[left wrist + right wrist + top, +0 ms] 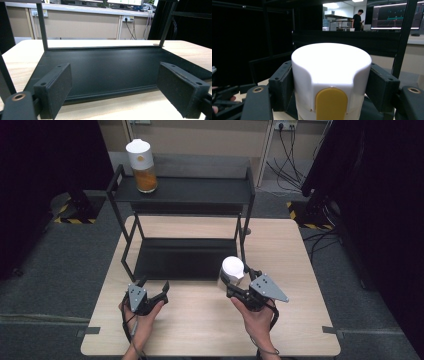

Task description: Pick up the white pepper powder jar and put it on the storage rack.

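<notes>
A black two-tier shelf rack (185, 190) stands on the wooden table (300, 260). On its top shelf at the left sits a jar with a white lid and orange contents (141, 166). My right gripper (235, 279) is shut on a second white-lidded jar (232, 269) just off the rack's front right corner; in the right gripper view the jaws press both sides of the white lid (331, 72), which has a yellow tab. My left gripper (152, 287) stands open in front of the rack's lower shelf (105, 67), holding nothing.
The rack's thin black uprights (243, 227) rise close beside the held jar. Bare wooden tabletop lies to the rack's right and in front of both hands. Dark curtains and cables surround the table on the floor.
</notes>
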Demonstrator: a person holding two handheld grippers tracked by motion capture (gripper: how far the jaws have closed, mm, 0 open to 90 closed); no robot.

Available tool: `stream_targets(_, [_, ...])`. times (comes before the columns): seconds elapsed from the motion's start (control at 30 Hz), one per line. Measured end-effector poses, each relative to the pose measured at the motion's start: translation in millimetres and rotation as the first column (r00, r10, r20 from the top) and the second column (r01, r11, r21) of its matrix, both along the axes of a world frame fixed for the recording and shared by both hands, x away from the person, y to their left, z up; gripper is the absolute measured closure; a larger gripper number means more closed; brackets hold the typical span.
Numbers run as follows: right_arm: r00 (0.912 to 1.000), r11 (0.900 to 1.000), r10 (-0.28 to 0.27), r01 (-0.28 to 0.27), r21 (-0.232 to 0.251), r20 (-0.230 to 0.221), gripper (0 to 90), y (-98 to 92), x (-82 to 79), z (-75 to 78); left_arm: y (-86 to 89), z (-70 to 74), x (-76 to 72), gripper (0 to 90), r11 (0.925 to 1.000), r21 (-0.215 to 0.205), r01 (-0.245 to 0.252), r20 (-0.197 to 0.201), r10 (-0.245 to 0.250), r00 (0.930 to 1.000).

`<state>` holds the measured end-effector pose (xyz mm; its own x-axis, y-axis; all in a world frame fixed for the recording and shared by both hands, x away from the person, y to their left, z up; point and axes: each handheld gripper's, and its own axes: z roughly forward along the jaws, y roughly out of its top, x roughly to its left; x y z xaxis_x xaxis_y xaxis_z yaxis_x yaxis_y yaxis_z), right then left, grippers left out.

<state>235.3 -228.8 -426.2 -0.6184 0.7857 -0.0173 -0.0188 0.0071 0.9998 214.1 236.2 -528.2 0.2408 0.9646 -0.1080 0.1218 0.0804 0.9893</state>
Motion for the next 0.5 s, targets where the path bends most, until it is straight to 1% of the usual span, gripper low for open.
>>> stream_targets(0.2, [0.9998,1.000,-0.005,0.005,0.008,0.019,31.1,-0.1,2.0,9.8,-0.4,-0.2,-0.1,12.9,1.0000,0.003,0.000,0.002,0.000,1.0000])
stream_targets(0.5, [0.9992,0.999,-0.020,0.019,0.029,0.035,31.1,0.0,5.5,21.6,-0.7,-0.1,-0.3,12.9,1.0000,0.004,0.001,0.002,-0.001,1.0000])
